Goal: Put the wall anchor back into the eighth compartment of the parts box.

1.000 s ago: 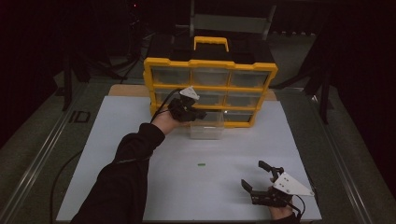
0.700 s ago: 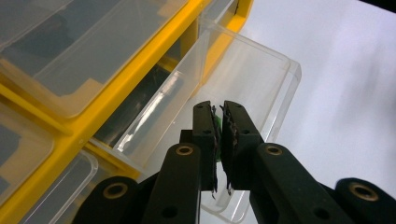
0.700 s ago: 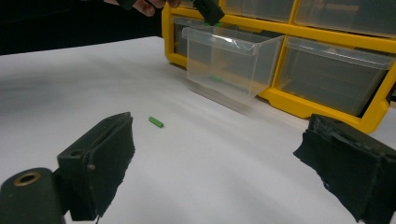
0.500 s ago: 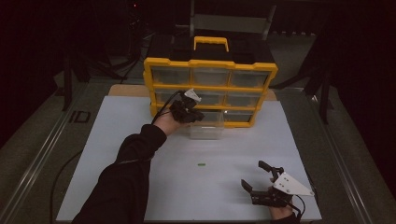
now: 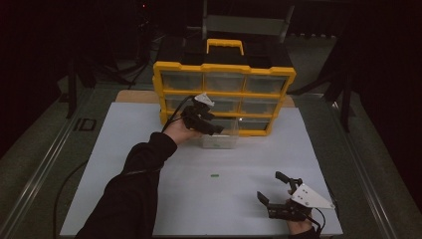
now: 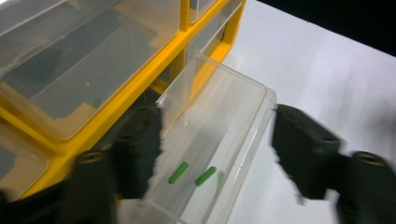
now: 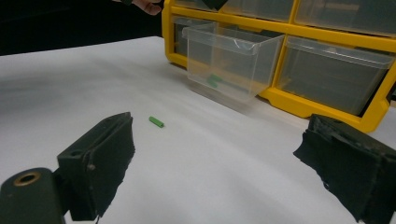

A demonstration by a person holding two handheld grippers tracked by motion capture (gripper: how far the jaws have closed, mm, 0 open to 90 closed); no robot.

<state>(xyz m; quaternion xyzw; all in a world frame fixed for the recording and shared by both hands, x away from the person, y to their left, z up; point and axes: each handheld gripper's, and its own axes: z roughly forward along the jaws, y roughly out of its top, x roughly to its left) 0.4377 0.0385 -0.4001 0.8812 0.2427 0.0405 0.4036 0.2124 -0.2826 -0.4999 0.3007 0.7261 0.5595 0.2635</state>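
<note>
Left gripper (image 5: 211,128) hovers over the pulled-out clear drawer (image 6: 219,140); its jaws have just been opening and now stand apart, nothing pinched between them. Two green pegs (image 6: 191,175) lie on the drawer's floor below. Drawer juts from the bottom row of the yellow organizer (image 5: 224,67). Right gripper (image 5: 273,191) rests near the table's front edge, jaws wide, empty. One green peg (image 5: 214,175) lies loose on the white mat (image 5: 124,149), between drawer and right gripper.

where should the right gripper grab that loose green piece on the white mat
Grip the green piece across its short round body, coming straight down from above. It lies flat and alone on the white mat, so jaws should straddle its narrow width. The right gripper stands open nearby.
</note>
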